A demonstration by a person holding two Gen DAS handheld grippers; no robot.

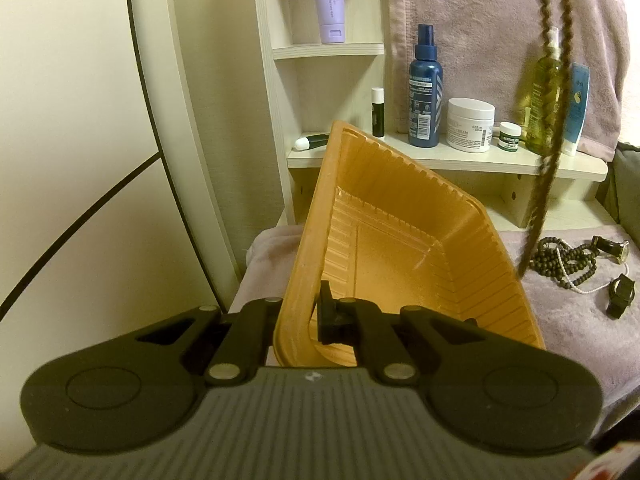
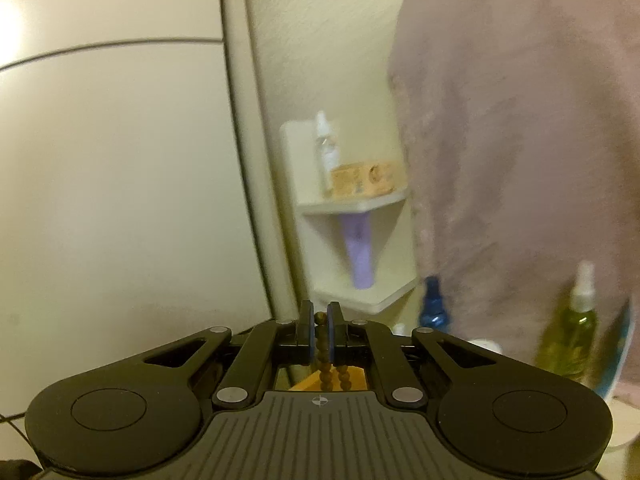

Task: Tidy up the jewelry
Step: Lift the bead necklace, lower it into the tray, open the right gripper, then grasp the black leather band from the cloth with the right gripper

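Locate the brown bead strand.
The brown bead strand is pinched in the right tool; in the left wrist view it dangles at right, beside the orange tray.

The left wrist view looks slightly downward, close over the orange tray [image 1: 400, 236]. The right wrist view faces upward, toward the wall. Both share the shelf [image 1: 328, 50] with the purple tube [image 2: 360, 256].

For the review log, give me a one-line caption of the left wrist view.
Left gripper clamps the tilted orange tray rim while a brown bead strand dangles beside it.
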